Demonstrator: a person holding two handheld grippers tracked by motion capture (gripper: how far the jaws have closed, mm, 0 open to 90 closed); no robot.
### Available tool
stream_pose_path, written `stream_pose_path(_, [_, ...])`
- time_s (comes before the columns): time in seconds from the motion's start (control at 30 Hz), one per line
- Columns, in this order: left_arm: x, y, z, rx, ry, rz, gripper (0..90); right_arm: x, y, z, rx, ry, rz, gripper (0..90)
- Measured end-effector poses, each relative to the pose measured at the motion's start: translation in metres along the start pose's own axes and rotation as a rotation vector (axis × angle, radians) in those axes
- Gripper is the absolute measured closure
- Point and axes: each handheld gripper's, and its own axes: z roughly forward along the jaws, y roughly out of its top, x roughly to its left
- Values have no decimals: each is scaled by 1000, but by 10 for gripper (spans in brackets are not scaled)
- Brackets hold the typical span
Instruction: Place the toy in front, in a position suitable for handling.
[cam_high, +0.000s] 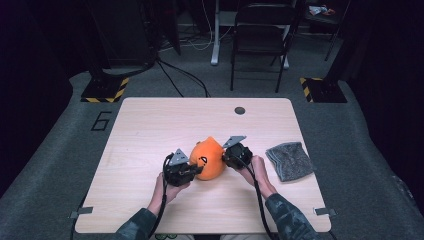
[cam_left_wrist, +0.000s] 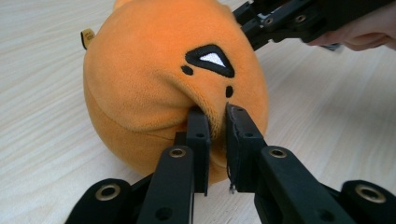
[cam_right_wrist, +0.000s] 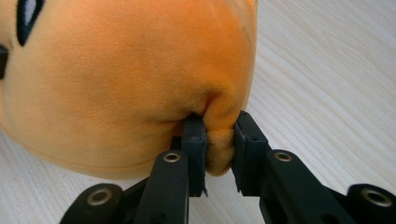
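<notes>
One plush sits between the two tools: a rounded, egg-like lump of short orange fleece that tapers to a soft point on top, with black stitched marks and a white-filled triangle sewn on the side facing the left tool. A small tan tag sticks out of its far side in the left gripper view.

The left tool has a fold of the fleece pinched between its flat black jaws (the pile puckers into a crease there). The right tool is clamped on a bunched lip of fleece low on the opposite side, and the fabric bulges out between its jaws. Both tools are hard matte black with brass-ringed rivets.

Outward of the right tool lies one grey cloth, nubby and roughly square. The desk is pale wood-grain laminate with rounded corners.
</notes>
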Motion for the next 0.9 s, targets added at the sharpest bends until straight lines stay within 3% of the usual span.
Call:
stream_pose_path(0.13, [16, 9, -16, -23, 6, -29, 486, -2, -2, 1, 2, 11, 3, 735])
stream_pose_path(0.27, [28, 13, -25, -71, 11, -62, 369, 2, 1, 0, 0, 12, -12, 651])
stream_pose_path(0.4, [40, 15, -30, -96, -29, -120, 337, 3, 1, 1, -7, 12, -14, 644])
stream_pose_path(0.63, [39, 22, -35, -97, -69, -95, 295, 2, 1, 0, -1, 14, -11, 651])
stream_pose_path(0.87, [47, 27, -42, -119, -52, -98, 273, 2, 1, 0, 3, 20, -11, 651])
stream_pose_path(0.9, [53, 26, -39, -121, -25, -107, 278, 1, 1, 0, 2, 20, -13, 651])
